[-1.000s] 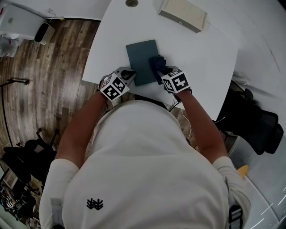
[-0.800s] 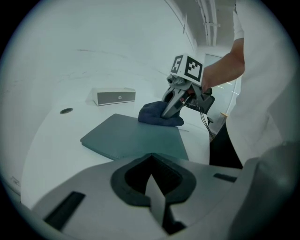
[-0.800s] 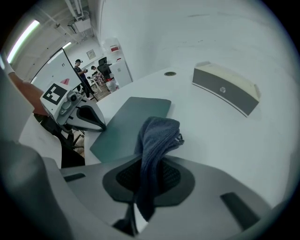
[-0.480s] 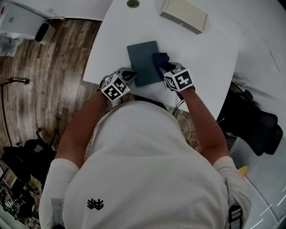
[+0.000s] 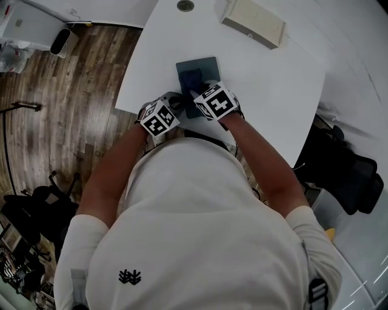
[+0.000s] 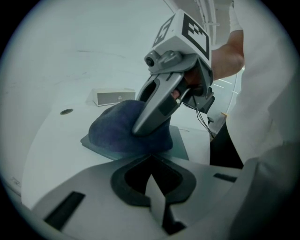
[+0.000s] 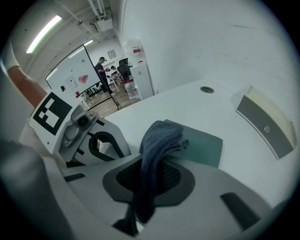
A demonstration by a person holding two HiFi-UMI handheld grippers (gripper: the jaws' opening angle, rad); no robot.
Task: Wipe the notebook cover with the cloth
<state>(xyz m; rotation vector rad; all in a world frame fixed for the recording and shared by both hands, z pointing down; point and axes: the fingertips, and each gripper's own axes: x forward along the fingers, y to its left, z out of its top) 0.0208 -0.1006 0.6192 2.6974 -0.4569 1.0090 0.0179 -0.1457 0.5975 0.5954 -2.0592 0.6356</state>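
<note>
A dark teal notebook (image 5: 208, 65) lies flat on the white table (image 5: 273, 85). A dark blue cloth (image 5: 193, 79) sits bunched on its cover, with my right gripper (image 5: 198, 90) shut on it. In the right gripper view the cloth (image 7: 157, 140) runs out from between the jaws onto the notebook (image 7: 206, 146). My left gripper (image 5: 177, 100) is shut, its tips at the notebook's near left edge; whether they touch it is hidden. From the left gripper view, the right gripper (image 6: 141, 127) presses down into the cloth (image 6: 117, 131).
A flat beige box (image 5: 253, 21) lies at the far side of the table, and a round cable hole (image 5: 185, 5) sits near the far edge. Wooden floor (image 5: 66, 109) is to the left, and a black chair (image 5: 348, 175) stands to the right.
My right gripper has dragged the cloth leftward, from the notebook's right edge to its middle. The left gripper has stayed at the near left edge.
</note>
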